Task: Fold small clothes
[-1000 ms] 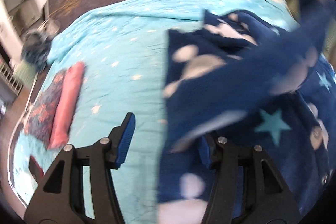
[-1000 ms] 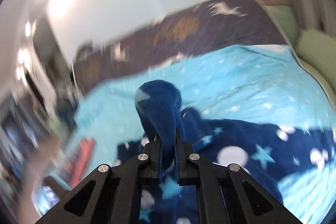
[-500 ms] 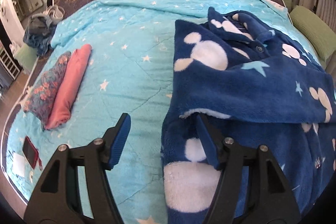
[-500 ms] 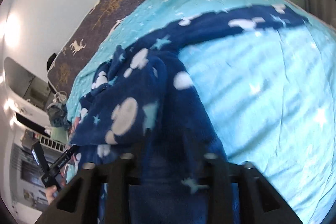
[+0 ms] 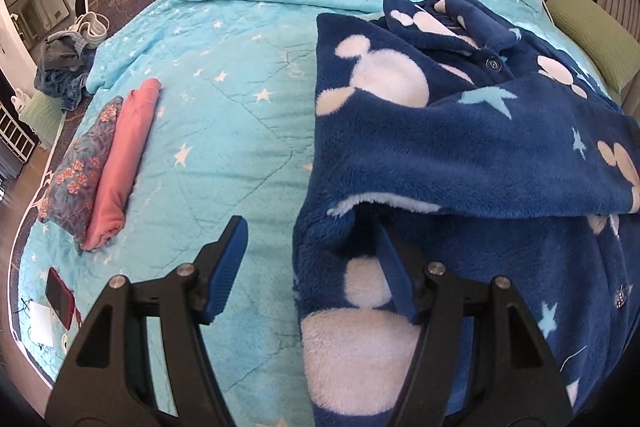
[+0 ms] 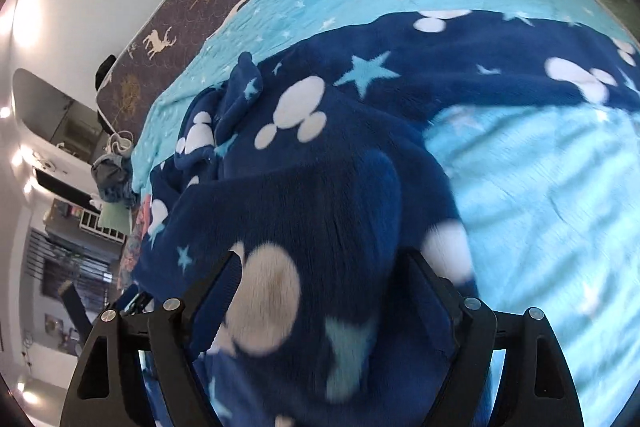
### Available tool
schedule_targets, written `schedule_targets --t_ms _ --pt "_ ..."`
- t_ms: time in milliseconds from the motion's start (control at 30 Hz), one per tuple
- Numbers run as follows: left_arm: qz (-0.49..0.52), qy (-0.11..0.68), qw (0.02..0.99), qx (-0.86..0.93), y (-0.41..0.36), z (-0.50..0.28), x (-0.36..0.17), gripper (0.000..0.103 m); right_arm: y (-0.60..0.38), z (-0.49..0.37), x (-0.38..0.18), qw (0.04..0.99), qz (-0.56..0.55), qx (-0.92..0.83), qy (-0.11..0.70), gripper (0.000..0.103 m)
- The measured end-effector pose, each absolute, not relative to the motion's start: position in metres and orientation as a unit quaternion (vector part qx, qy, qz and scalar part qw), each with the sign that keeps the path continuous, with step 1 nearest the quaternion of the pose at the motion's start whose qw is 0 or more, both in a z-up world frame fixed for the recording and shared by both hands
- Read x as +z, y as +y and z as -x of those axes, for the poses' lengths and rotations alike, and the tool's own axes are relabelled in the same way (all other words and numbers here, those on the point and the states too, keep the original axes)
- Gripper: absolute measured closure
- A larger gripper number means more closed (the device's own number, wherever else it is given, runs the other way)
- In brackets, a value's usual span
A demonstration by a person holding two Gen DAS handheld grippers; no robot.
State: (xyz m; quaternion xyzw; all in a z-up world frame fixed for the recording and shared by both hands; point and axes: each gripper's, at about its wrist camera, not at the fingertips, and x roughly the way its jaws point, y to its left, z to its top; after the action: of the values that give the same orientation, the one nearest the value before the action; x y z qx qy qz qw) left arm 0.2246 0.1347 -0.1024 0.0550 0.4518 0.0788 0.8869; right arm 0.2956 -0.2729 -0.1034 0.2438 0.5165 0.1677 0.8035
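A navy fleece garment with white mouse-head shapes and light blue stars lies on the turquoise star quilt. One sleeve is folded across its body. My left gripper is open at the garment's left edge; its right finger rests on the fleece below the folded sleeve's cuff, its left finger is over the quilt. In the right wrist view the garment fills the middle. My right gripper is open, with the fleece lying between and over its jaws, not pinched.
Two folded clothes, a pink one and a floral one, lie at the quilt's left edge. A red phone lies near the front left corner. Green cushions lie at the right. A clothes pile sits far left.
My right gripper swung the sleeve across the garment, then opened and let it go. The sleeve now lies folded over the body. My left gripper stayed open at the garment's left edge.
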Motion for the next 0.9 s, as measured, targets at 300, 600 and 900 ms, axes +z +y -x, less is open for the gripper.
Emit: schedule_targets --t_ms 300,600,900 --pt "-0.062 0.452 0.880 0.130 0.141 -0.243 -0.109 0.033 -0.250 -0.306 -0.024 0.864 -0.194 0.191 0.423 0.091" --pt "0.035 0.448 0.877 0.168 0.171 -0.235 -0.102 0.021 -0.207 -0.289 0.104 0.911 -0.144 0.297 0.248 0.093" --pt "0.018 0.459 0.883 0.099 0.167 -0.204 -0.090 0.021 -0.264 -0.367 -0.094 0.828 -0.178 0.103 0.521 0.092"
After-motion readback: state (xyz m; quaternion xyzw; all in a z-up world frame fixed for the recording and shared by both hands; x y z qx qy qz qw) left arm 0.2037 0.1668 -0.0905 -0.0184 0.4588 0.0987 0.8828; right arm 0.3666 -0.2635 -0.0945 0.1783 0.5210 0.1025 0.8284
